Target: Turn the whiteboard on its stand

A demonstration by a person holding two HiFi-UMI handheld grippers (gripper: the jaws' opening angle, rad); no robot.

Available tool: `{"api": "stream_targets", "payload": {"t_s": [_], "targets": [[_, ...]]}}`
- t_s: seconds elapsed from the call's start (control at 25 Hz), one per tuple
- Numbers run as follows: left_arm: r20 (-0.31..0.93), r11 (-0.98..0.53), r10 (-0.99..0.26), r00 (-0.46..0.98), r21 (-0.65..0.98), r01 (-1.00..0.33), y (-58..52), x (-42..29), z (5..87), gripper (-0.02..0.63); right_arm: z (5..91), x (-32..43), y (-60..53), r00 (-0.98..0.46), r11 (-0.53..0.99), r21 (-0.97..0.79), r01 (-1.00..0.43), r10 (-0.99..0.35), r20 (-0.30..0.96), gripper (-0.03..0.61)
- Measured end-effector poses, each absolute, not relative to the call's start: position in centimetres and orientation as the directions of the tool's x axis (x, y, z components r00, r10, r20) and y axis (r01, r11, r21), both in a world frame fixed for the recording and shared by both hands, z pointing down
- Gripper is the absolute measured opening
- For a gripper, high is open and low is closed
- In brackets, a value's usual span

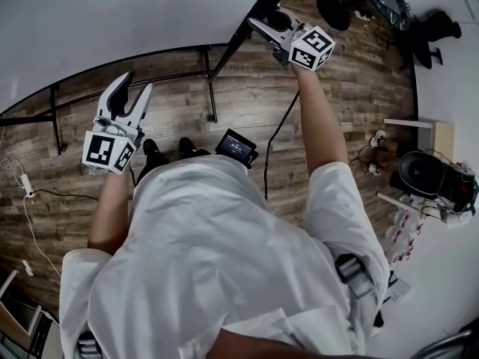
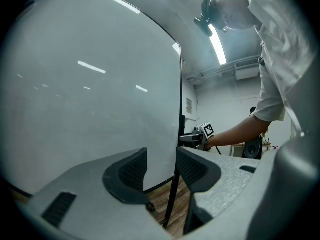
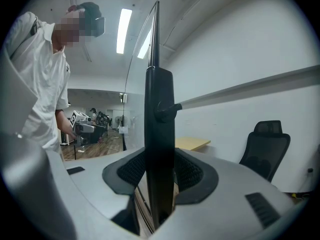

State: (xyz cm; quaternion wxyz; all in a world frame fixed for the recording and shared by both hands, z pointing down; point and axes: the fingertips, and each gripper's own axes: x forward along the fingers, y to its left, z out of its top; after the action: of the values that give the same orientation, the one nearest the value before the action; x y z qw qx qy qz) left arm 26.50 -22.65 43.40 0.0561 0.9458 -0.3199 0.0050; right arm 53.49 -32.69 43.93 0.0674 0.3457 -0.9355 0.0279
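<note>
The whiteboard (image 1: 112, 13) fills the top left of the head view, carried on a black stand (image 1: 209, 73) over the wooden floor. My right gripper (image 1: 258, 25) is at the board's right edge. In the right gripper view its jaws (image 3: 160, 160) are shut on the black upright post (image 3: 159, 114) of the stand, both pads against it. My left gripper (image 1: 137, 81) stands open in front of the board face (image 2: 90, 84), apart from it, with nothing between its jaws (image 2: 161, 156). From the left gripper view the right gripper (image 2: 194, 139) shows at the post (image 2: 180, 134).
A small black device (image 1: 236, 145) and cables lie on the floor by the person's feet. A black round unit (image 1: 423, 174) and a white shelf (image 1: 419, 126) stand at the right. A black office chair (image 3: 265, 139) and a wooden table (image 3: 192, 143) stand behind the board.
</note>
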Motion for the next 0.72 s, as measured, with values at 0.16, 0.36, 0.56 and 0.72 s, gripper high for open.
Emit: {"api": "stream_targets", "payload": {"t_s": [0.16, 0.36, 0.56, 0.72], "targets": [[0.042, -0.786, -0.609, 0.792, 0.101, -0.609, -22.6, 26.3, 43.3, 0.187, 44.0, 53.4, -32.6, -0.755, 0.763, -0.005, -0.647, -0.639, 0.15, 0.167], [0.041, -0.786, -0.608, 0.793, 0.103, -0.609, -22.6, 26.5, 43.6, 0.187, 44.2, 53.8, -32.5, -0.753, 0.761, -0.009, -0.649, -0.64, 0.153, 0.166], [0.047, -0.787, -0.607, 0.793, 0.099, -0.609, -22.6, 26.3, 43.6, 0.187, 44.2, 54.3, -32.5, -0.753, 0.762, -0.006, -0.648, -0.639, 0.157, 0.167], [0.049, -0.785, -0.61, 0.791, 0.098, -0.612, -22.4, 26.4, 43.5, 0.187, 44.0, 54.8, -32.2, -0.752, 0.76, -0.004, -0.65, -0.641, 0.154, 0.166]]}}
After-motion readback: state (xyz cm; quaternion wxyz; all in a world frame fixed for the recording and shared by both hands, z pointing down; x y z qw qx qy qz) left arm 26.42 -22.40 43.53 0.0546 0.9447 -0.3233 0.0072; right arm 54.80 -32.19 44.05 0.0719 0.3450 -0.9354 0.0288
